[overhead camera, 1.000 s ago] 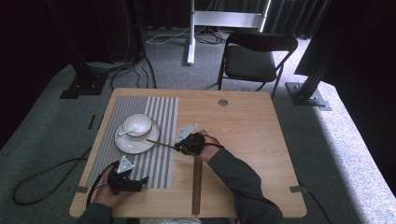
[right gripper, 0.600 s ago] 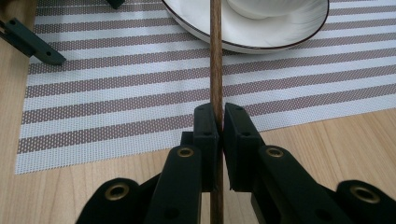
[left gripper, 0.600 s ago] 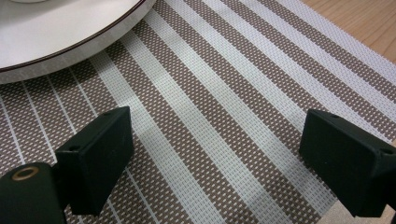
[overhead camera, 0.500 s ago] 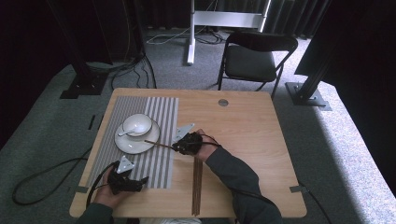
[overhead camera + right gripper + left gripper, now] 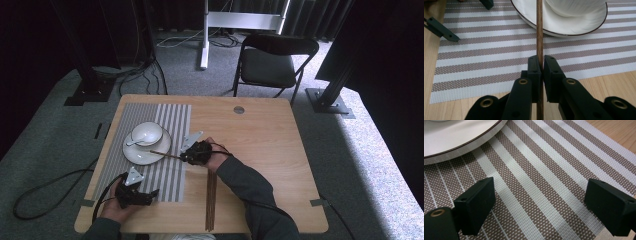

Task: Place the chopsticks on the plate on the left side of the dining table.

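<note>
My right gripper (image 5: 187, 157) (image 5: 539, 65) is shut on a thin brown chopstick (image 5: 165, 154) (image 5: 539, 30). The stick points left, and its far end lies over the rim of the white plate (image 5: 134, 154) (image 5: 554, 28). A white bowl (image 5: 147, 132) (image 5: 574, 6) with a white spoon (image 5: 135, 140) in it stands on that plate. The plate rests on a grey-and-white striped placemat (image 5: 172, 125) (image 5: 544, 170). My left gripper (image 5: 150, 194) (image 5: 539, 202) sits low over the mat's near part, open, with nothing between its jaws. The plate's edge (image 5: 454, 137) shows ahead of it.
More dark chopsticks (image 5: 211, 200) lie lengthwise on the bare wooden table (image 5: 260, 140), near the front edge under the right forearm. A round grommet (image 5: 239, 109) sits at the table's back. A black folding chair (image 5: 270, 65) stands behind the table.
My right gripper has edged slightly left with the chopstick, bringing its tip further over the plate. The left gripper has stayed where it was.
</note>
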{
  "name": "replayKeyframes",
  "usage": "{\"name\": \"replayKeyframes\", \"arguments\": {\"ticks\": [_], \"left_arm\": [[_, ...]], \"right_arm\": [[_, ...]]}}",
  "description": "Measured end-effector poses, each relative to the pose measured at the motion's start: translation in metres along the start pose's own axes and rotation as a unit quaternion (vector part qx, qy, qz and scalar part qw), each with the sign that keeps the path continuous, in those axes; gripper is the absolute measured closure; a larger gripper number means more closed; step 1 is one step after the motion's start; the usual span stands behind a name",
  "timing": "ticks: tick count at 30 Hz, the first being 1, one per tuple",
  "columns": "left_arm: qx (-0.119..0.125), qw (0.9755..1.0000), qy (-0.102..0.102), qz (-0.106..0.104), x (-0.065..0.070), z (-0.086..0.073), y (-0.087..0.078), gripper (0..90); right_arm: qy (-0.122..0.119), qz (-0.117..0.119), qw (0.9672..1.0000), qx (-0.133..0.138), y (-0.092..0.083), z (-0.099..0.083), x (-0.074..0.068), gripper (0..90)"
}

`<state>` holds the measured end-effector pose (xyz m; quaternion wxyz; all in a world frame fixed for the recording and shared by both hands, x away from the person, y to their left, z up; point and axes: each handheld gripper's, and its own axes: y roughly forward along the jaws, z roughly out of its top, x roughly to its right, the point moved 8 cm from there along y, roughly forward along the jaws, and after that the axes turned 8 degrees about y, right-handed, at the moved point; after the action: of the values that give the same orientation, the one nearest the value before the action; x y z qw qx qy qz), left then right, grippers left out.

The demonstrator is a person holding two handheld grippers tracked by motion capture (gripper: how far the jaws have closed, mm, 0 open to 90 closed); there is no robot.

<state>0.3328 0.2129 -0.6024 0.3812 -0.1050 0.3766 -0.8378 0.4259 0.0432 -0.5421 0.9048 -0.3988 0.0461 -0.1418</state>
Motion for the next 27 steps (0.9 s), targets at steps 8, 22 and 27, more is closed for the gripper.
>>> {"name": "replayKeyframes", "arguments": {"ticks": [8, 22, 27], "left_arm": [[-0.001, 1.0, 0.0, -0.001, 0.0, 0.0, 0.0, 10.3], [0.0, 1.0, 0.0, 0.0, 0.0, 0.0, 0.0, 10.3], [-0.001, 1.0, 0.0, 0.0, 0.0, 0.0, 0.0, 10.3]], "right_arm": [[-0.005, 0.008, 1.0, 0.001, 0.007, 0.006, -0.003, 84.1], [-0.013, 0.016, 0.9998, -0.002, 0.016, 0.015, -0.006, 84.1], [-0.015, 0.019, 0.9997, -0.002, 0.019, 0.018, -0.007, 84.1]]}}
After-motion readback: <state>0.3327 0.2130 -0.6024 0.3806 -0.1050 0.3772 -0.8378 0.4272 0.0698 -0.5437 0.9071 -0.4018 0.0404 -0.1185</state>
